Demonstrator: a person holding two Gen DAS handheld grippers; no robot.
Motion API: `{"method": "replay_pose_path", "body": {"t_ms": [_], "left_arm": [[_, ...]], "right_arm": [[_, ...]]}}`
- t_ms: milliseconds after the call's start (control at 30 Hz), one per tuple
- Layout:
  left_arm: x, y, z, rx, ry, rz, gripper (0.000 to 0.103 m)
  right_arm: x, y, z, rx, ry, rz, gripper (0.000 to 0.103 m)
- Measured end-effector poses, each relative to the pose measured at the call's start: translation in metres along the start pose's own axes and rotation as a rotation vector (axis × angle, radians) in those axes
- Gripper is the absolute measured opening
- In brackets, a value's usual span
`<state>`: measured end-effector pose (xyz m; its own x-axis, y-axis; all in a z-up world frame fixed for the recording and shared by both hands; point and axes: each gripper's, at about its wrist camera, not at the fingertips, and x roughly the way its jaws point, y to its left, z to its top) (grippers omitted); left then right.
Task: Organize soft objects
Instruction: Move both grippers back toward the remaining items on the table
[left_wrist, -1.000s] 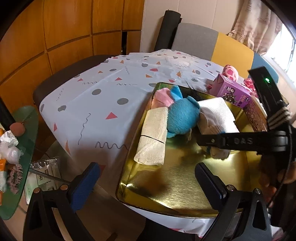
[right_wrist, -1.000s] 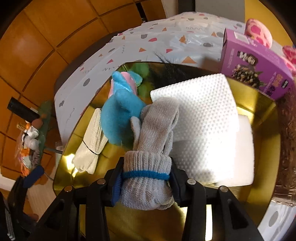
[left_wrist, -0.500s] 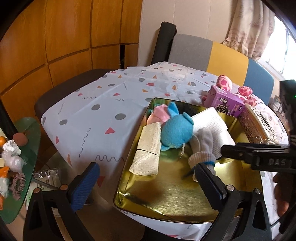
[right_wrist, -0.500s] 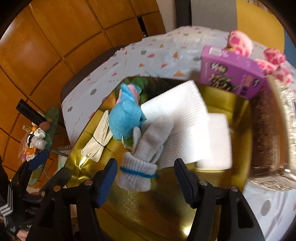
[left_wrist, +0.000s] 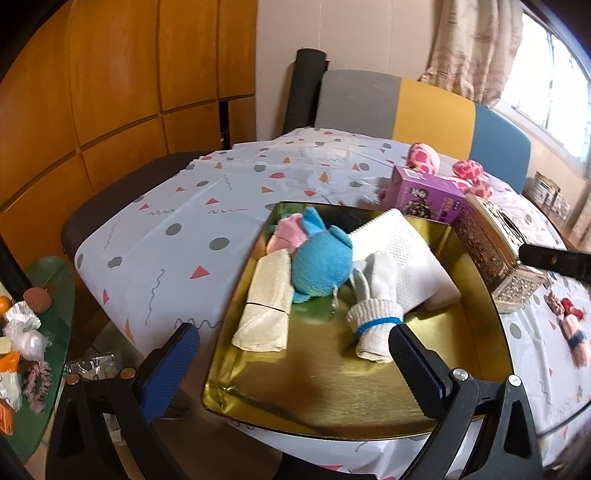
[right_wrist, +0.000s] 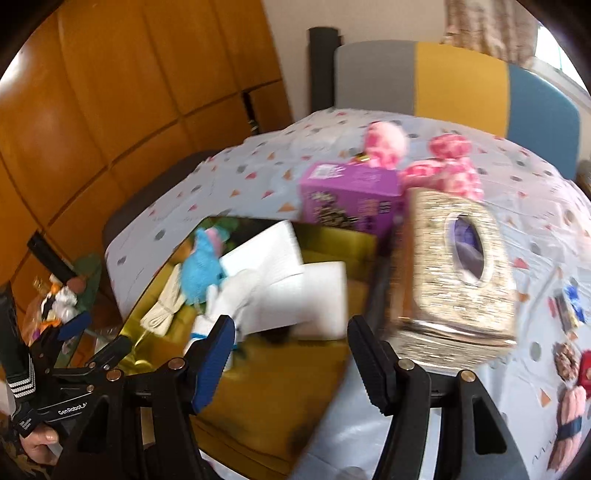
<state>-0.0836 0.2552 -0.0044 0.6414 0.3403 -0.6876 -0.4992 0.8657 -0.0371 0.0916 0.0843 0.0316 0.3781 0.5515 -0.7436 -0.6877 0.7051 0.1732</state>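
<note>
4 soft things lay in the gold tray (left_wrist: 476, 354), largest to smallest: the white cloth pad (left_wrist: 400, 251), the blue plush (left_wrist: 321, 260), the folded beige towel (left_wrist: 267, 308) and the grey glove (left_wrist: 373, 314), touching the pad's near edge. The drop looked finished. The right gripper (right_wrist: 291, 350) stood spread, its jaws having just been opening, nothing between them; the left gripper (left_wrist: 291, 362) was spread and empty too. Next probably called for the pink plush (right_wrist: 436, 162) behind the purple box (right_wrist: 351, 195). Only the right view, though blurred, showed the tissue box (right_wrist: 461, 280) opening; only the left showed the glove sharply.
</note>
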Motion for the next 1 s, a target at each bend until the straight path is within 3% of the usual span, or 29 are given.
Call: {"method": "replay_pose_path", "body": {"t_ms": [500,667,867,1000], "left_arm": [[-0.005,-0.046,0.007,0.126,-0.001,-0.039,0.103],[-0.006,-0.069,0.013,0.182,-0.002,-0.067,0.103],[-0.008,-0.101,0.021,0.247,-0.004,-0.110,0.103],[-0.009,-0.125,0.025,0.298,-0.001,-0.147,0.103]], "right_arm": [[-0.062,-0.122,-0.026,0.196,-0.103,-0.242,0.064],[-0.085,-0.186,-0.043,0.339,-0.127,-0.359,0.064],[-0.115,-0.269,-0.083,0.550,-0.165,-0.570,0.064],[-0.129,-0.316,-0.120,0.770,-0.181,-0.619,0.064]]}}
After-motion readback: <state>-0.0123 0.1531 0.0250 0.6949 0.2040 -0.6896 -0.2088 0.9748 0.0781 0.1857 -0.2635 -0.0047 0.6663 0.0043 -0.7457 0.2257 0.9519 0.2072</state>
